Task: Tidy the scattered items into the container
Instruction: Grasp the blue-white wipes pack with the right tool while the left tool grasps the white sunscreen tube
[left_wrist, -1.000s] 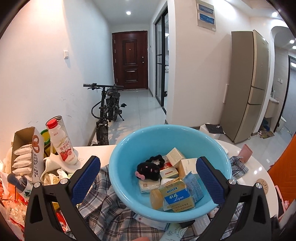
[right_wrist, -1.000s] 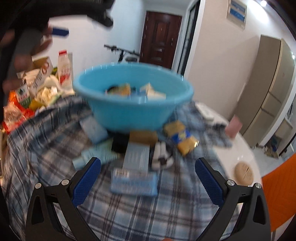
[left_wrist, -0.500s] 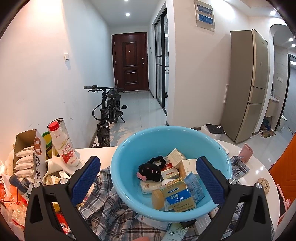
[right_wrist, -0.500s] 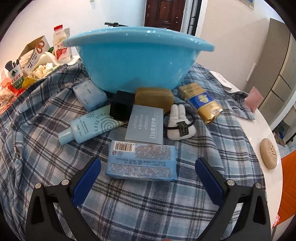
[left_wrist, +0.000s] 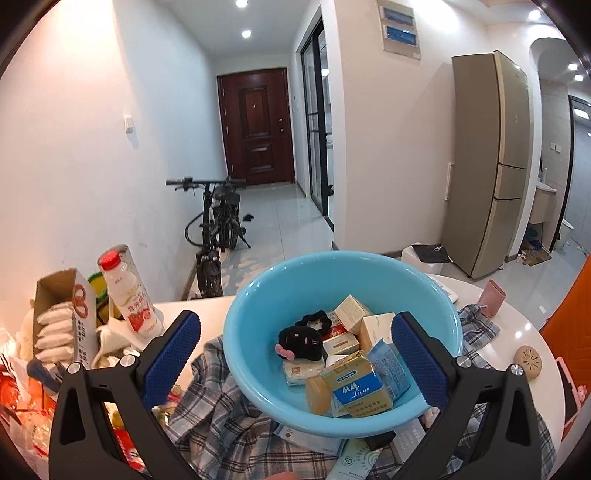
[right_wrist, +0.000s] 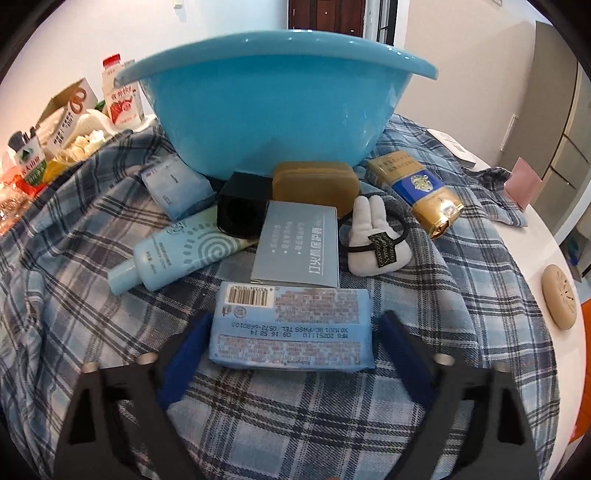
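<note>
A blue basin (left_wrist: 295, 280) (right_wrist: 280, 103) stands on a plaid cloth (right_wrist: 92, 314) and holds several boxes, packets and a black plush hair tie (left_wrist: 299, 341). My left gripper (left_wrist: 295, 358) is open and empty, held above the basin's near side. In front of the basin lie a light blue wipes pack (right_wrist: 291, 328), a grey box (right_wrist: 299, 247), a tube (right_wrist: 177, 254), a black cube (right_wrist: 242, 210), a tan soap (right_wrist: 314, 182), a white plush hair tie (right_wrist: 376, 236) and a gold-blue pack (right_wrist: 417, 188). My right gripper (right_wrist: 291, 354) is open, its jaws on either side of the wipes pack.
Snacks, a carton (left_wrist: 59, 321) and a strawberry milk bottle (left_wrist: 129, 291) crowd the table's left. A pink cup (left_wrist: 493, 297) and a round beige disc (right_wrist: 559, 295) sit on the white table at the right. A bicycle (left_wrist: 218, 229) stands in the hallway beyond.
My right gripper has dropped low and moved forward, so its jaws now flank the wipes pack. My left gripper has drifted slightly back and up above the basin.
</note>
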